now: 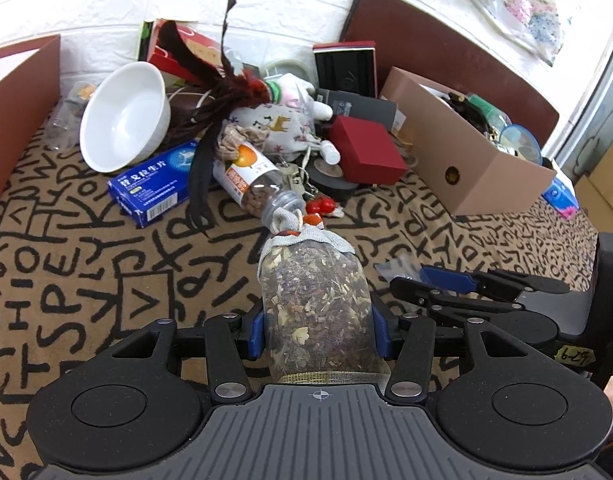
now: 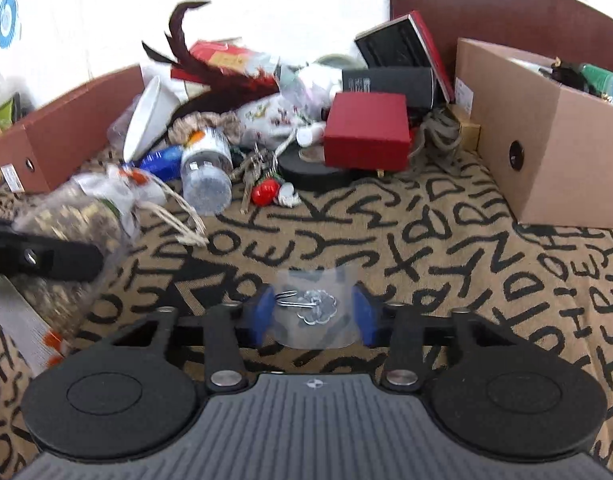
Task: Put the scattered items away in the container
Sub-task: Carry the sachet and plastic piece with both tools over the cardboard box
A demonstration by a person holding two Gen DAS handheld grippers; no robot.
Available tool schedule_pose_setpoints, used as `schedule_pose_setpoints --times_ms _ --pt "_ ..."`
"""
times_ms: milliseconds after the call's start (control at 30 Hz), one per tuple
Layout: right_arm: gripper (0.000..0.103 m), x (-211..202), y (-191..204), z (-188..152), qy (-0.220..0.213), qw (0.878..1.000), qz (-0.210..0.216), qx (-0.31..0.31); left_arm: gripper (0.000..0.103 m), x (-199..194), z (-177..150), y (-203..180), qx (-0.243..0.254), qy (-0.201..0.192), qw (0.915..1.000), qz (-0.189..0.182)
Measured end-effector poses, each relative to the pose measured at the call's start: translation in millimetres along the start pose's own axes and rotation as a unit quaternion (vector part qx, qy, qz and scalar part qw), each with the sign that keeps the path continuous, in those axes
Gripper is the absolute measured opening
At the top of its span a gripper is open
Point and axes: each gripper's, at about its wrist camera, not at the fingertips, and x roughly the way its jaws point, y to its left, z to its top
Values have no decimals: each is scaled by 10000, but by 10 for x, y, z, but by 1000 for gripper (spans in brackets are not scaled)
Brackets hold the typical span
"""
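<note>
My left gripper (image 1: 317,330) is shut on a mesh sachet of dried herbs (image 1: 314,300) and holds it above the patterned cloth; the sachet also shows in the right wrist view (image 2: 78,216). My right gripper (image 2: 315,314) is shut on a small clear plastic bag with a metal flower charm (image 2: 316,306) inside; it also shows in the left wrist view (image 1: 446,280). The cardboard box (image 1: 466,160) with several items inside stands at the right (image 2: 546,128). A scattered pile lies behind: a white bowl (image 1: 124,118), blue medicine box (image 1: 158,184), clear bottle (image 1: 250,180), red box (image 2: 366,132), keys (image 2: 254,176).
A brown box wall (image 1: 22,112) stands at the left. A dark red chair back (image 1: 446,52) rises behind the cardboard box. Feathers (image 1: 210,76), a printed cloth pouch (image 1: 278,128) and black cases (image 2: 390,76) lie in the pile. A white brick wall is at the back.
</note>
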Motion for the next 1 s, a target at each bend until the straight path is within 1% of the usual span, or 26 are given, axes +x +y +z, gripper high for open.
schedule_pose_setpoints --times_ms 133,300,400,500,633,767,867,933,1000 --pt "42 -34 -14 -7 19 10000 -6 34 52 -15 2 -34 10 -21 10000 -11" --pt "42 -220 -2 38 -210 9998 9 3 52 -17 21 -79 59 -6 10000 2" --pt "42 -337 -15 97 -369 9993 -1 -50 52 -12 90 -148 122 -35 9999 -81" --pt "42 -472 -87 177 -541 9985 -57 -40 52 -15 220 -309 308 -173 9992 -200" --pt "42 -661 -291 336 -777 9968 -167 90 52 -3 525 -621 569 -479 9961 -477" --pt "42 -839 -561 518 -1021 9935 -499 58 52 44 875 -977 746 -767 9913 -763" --pt "42 -956 -775 654 -1180 9902 -749 -24 52 146 1145 -1239 678 -848 9894 -960" --pt "42 -1018 -919 738 -1274 9880 -877 -48 52 268 1330 -1420 570 -835 9887 -1107" --pt "42 -1073 -1096 834 -1360 9852 -1044 -57 52 411 1495 -1584 485 -818 9886 -1170"
